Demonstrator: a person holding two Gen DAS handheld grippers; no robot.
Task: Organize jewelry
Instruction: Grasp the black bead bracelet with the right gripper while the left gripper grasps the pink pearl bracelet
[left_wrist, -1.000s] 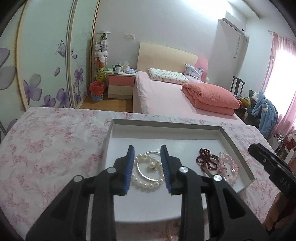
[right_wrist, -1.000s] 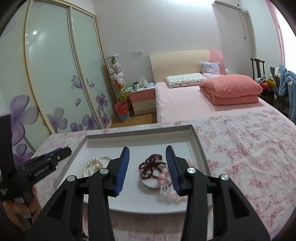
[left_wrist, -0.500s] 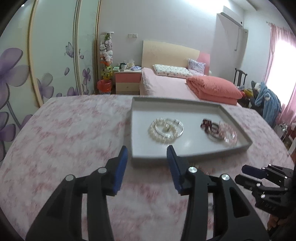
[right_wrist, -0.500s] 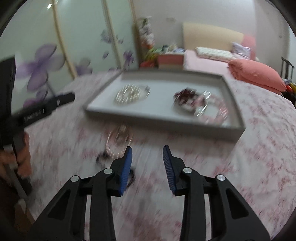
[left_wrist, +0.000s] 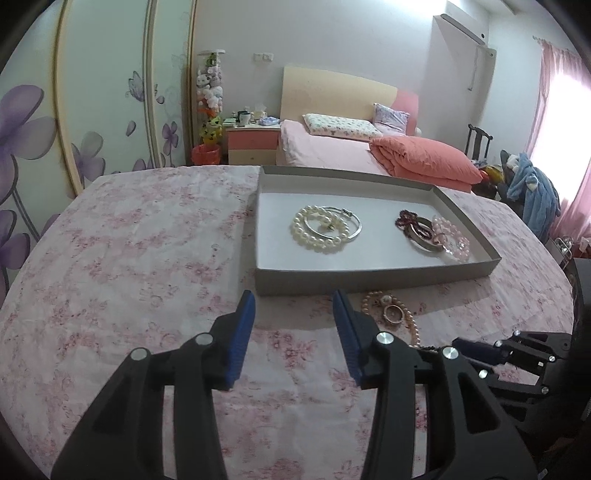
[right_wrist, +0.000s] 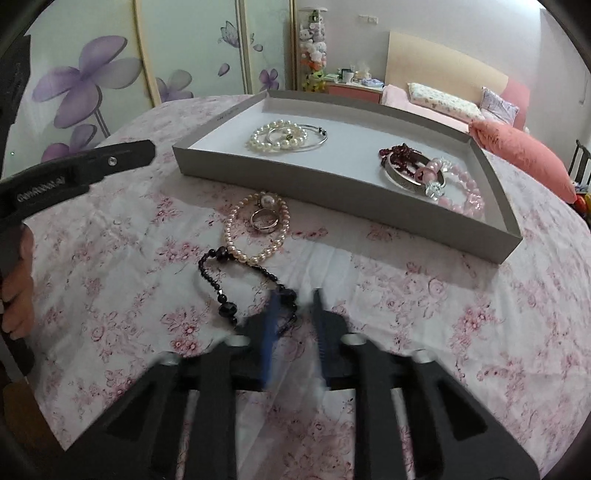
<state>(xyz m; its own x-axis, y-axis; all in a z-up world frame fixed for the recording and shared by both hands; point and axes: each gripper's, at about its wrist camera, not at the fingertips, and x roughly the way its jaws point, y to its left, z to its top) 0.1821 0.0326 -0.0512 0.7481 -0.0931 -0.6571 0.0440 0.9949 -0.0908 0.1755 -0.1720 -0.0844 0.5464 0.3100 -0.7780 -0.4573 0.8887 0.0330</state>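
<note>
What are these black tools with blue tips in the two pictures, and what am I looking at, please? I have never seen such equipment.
No robot is here. A person holds a two-finger gripper in each hand, and a fisheye camera on each one looks forward along its fingers. So one picture is from the left gripper, the other from the right gripper.

Both point at a table with a flowered cloth in a bedroom. On it stands a shallow grey tray. Inside lie a white pearl bracelet with a silver bangle, and further right a dark red bracelet and a pink bracelet.

Not yet in the tray, on the cloth in front of it: a pale pearl strand, a ring and a black bead strand.

Nothing is held: both grippers are open, the right one blurred and close to the black beads.
</note>
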